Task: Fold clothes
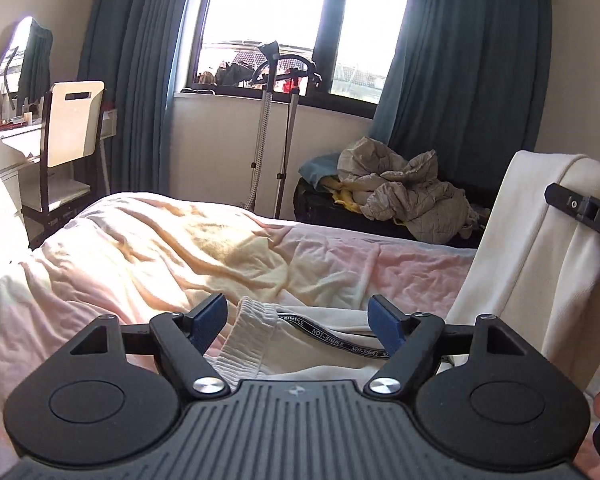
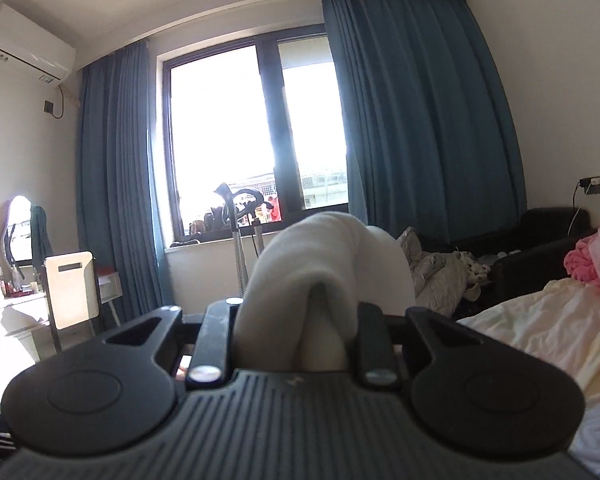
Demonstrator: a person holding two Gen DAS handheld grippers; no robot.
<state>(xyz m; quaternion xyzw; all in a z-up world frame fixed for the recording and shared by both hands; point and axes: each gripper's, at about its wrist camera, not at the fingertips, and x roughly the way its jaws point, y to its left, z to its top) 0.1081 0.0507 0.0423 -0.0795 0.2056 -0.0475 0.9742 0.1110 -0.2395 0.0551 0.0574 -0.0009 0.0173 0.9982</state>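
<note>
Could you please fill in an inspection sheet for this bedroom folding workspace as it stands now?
Surface: bed, rumpled pink and cream cover.
Job's things: white garment with elastic waistband on bed, one part lifted.
Clutter: grey jacket heaped on dark sofa.
Grippers: left hand-held gripper open above waistband; right hand-held gripper shut on white garment.
Cables: charger lead at wall socket.
Surroundings: blue curtains, window, chair, garment steamer.

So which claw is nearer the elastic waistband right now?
Left. The left claw hangs open right over the waistband, fingers either side. The right claw is lifted off to the right, gripping the garment's other end.
</note>
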